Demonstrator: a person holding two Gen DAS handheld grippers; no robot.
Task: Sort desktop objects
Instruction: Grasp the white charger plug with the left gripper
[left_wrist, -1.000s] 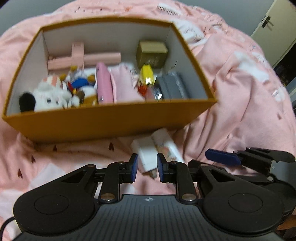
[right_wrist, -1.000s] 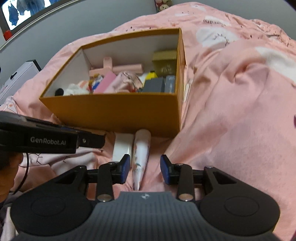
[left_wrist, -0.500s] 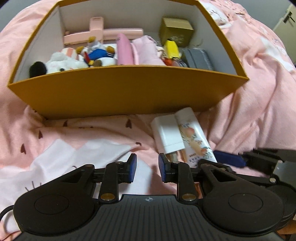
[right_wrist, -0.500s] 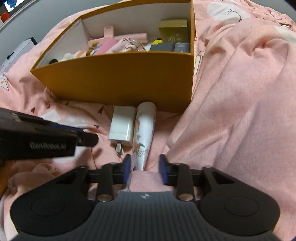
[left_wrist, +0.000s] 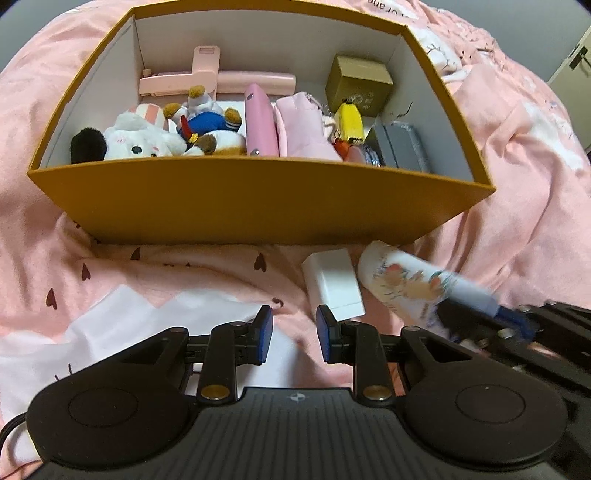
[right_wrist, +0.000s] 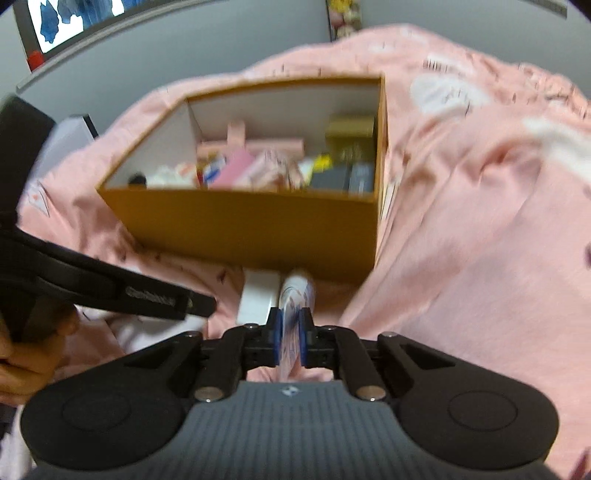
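Right tongs (right_wrist: 290, 338) clamp the printed tube (right_wrist: 295, 295) — white charger (left_wrist: 332, 284) alongside, orange box (left_wrist: 258, 203) ahead — left tongs (left_wrist: 291, 334) gape empty.

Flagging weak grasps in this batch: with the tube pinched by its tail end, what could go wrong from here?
1. The right hand-held gripper pinches only the flat tail of the floral tube; its heavier cap end may droop or slip.
2. The tube lies beside the white charger, so lifting could drag it.
3. The orange box wall is close; the hanging end may catch its rim.
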